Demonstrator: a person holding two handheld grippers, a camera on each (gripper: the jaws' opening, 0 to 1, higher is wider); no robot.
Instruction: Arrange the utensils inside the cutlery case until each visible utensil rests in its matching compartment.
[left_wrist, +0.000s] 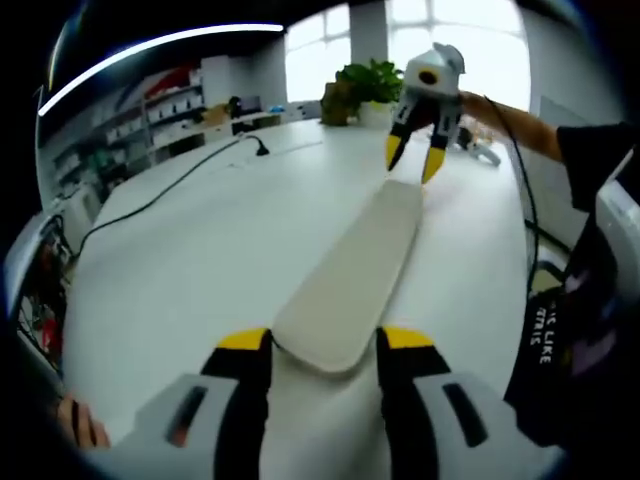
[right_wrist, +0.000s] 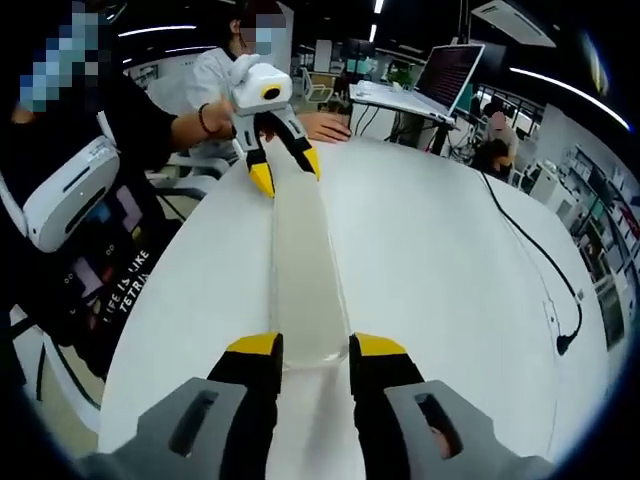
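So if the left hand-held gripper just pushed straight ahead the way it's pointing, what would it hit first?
The long pale cutlery case: its near end already sits between the left hand-held gripper jaws. Further along that line is the right hand-held gripper at the far end.

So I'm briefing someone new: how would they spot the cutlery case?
Start at the white table. The cutlery case is the long, flat, pale lid-like slab in its middle, with one pair of tongs at its near end and the other at its far end. Nothing else there is long and beige; the cable is thin and black.
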